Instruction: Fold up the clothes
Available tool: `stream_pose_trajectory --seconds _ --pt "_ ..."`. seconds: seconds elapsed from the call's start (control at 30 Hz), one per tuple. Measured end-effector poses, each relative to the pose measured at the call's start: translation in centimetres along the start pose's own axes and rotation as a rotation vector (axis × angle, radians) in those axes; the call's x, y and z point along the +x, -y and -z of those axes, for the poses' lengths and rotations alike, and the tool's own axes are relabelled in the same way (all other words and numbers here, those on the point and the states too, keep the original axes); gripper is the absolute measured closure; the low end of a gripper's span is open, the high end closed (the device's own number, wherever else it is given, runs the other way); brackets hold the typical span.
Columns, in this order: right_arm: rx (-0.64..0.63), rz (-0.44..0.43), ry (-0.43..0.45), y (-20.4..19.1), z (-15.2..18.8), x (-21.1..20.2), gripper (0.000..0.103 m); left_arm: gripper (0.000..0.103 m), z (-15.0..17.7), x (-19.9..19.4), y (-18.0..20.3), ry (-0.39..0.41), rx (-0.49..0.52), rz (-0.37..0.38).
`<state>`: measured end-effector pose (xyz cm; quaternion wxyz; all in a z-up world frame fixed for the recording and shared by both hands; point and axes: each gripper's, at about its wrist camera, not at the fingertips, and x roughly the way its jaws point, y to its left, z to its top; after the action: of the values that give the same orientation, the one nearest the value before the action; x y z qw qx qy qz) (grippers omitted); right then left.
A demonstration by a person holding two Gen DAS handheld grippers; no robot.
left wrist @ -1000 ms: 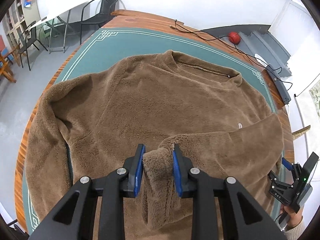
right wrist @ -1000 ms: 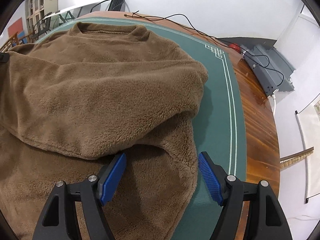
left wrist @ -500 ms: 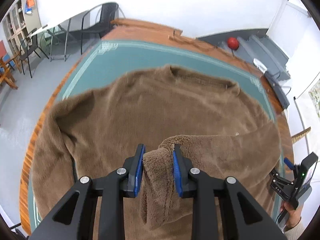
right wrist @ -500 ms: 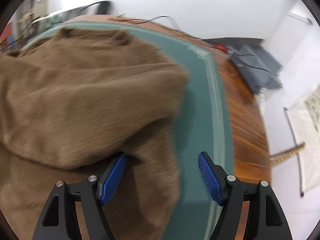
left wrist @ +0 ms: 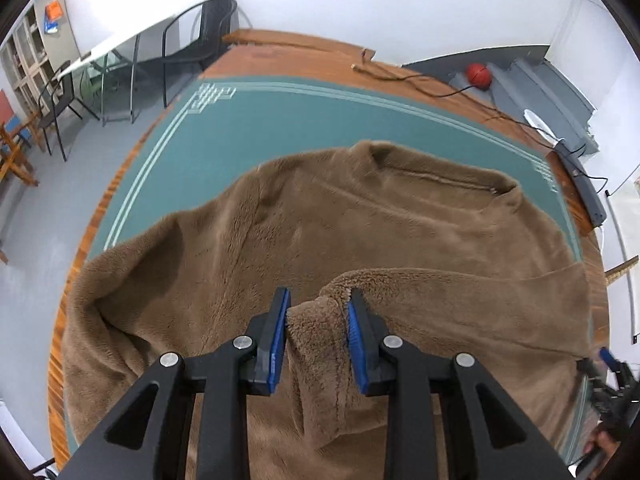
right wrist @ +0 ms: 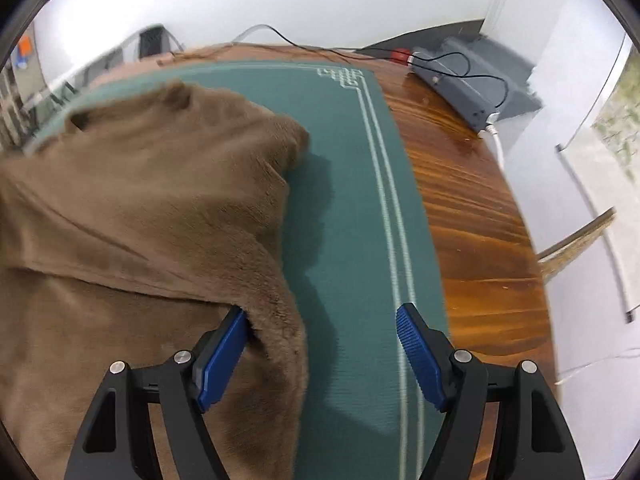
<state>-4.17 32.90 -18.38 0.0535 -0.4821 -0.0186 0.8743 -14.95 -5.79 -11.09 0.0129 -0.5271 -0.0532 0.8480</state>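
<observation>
Left wrist view, going L to R. Far L of the left gripper point(left wrist: 317, 338), off the table: black chairs point(left wrist: 200, 36) and a glass-topped side table, w/ shelving at the edge of view. The wooden table point(left wrist: 304, 54) carries a green mat point(left wrist: 248, 128), pale border lines showing ahead-left of the tongs. The brown fleece sweater point(left wrist: 360, 224) lies flat on the mat, directly ahead of and under the tongs, collar at the far end pointing away. Left tongs are narrow, clamped on the sweater's sleeve cuff point(left wrist: 316, 320); fabric bunches between the blue pads and hangs down below them. The sleeve runs from the cuff off to the R, laid across the body of the sweater. Ahead-right: a black cable point(left wrist: 460, 92) on the wood, a red ball point(left wrist: 479, 75) past the table edge. Low R corner: the right gripper point(left wrist: 612, 380), blurred, w/ a bit of a hand below it.

Right wrist view, L to R. Sweater point(right wrist: 140, 200) fills the L side and ahead-left of the right gripper point(right wrist: 322, 346); blurred. Right tongs are wide apart, holding nothing; the L pad touches the sweater's edge, the R pad sits over bare mat point(right wrist: 352, 220). R of the mat border, bare wood point(right wrist: 472, 220), then a grey box point(right wrist: 460, 88) w/ cables far ahead-right.
</observation>
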Motion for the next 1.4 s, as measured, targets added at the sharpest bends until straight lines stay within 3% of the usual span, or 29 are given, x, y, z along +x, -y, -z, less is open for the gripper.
stream_pose_trajectory --seconds 0.13,0.27,0.37,0.43,0.47,0.63,0.73,0.8,0.9,1.03,1.07,1.17,1.27,1.4 --pt "0.069 -0.103 0.061 0.8 -3.1 -1.3 0.025 0.071 -0.1 0.8 -0.4 -0.009 -0.014 0.022" --pt "0.176 -0.278 -0.024 1.2 -6.6 3.2 0.025 0.070 -0.7 0.8 -0.4 0.004 -0.016 0.036" --pt "0.233 -0.359 -0.116 0.6 -7.8 7.6 0.026 0.070 -1.3 0.6 -0.5 0.017 -0.016 0.047" --pt "0.239 -0.396 -0.145 -0.1 -8.0 8.8 0.056 0.070 -1.7 0.5 -0.6 0.026 -0.017 0.054" --pt "0.220 -0.366 -0.143 -0.5 -8.1 8.9 0.074 0.069 -1.9 0.6 -0.6 0.029 -0.017 0.057" --pt "0.186 -0.225 -0.056 -0.1 -8.1 7.5 0.087 0.064 -2.2 3.0 -0.2 -0.018 0.004 0.003" --pt "0.203 -0.152 -0.031 0.6 -8.0 7.5 0.087 0.058 -1.8 5.5 0.1 -0.075 0.021 -0.039" --pt "0.097 -0.092 -0.036 -1.0 -7.9 7.9 0.087 0.057 -1.3 6.7 0.0 -0.102 0.021 -0.045" --pt "-0.022 -0.048 -0.014 -2.8 -7.8 7.3 0.086 0.056 -1.0 5.6 -0.6 -0.079 -0.011 -0.040" --pt "0.040 -0.069 0.017 -1.7 -8.3 4.9 0.080 0.054 -0.2 2.7 -0.7 -0.010 -0.029 -0.031" --pt "0.042 -0.067 0.036 -1.6 -8.1 3.8 0.073 0.053 0.2 2.0 -0.4 0.008 -0.024 -0.018" --pt "0.019 -0.087 0.115 -2.4 -7.3 0.5 0.031 0.041 1.3 0.0 0.6 0.056 -0.009 0.023" --pt "-0.053 -0.092 0.169 -4.3 -6.4 -1.8 0.029 0.039 2.9 1.3 3.2 0.011 0.043 0.067" --pt "-0.118 -0.209 0.080 -7.4 -4.6 -0.8 0.029 0.039 4.3 4.5 4.2 -0.025 0.090 0.002"
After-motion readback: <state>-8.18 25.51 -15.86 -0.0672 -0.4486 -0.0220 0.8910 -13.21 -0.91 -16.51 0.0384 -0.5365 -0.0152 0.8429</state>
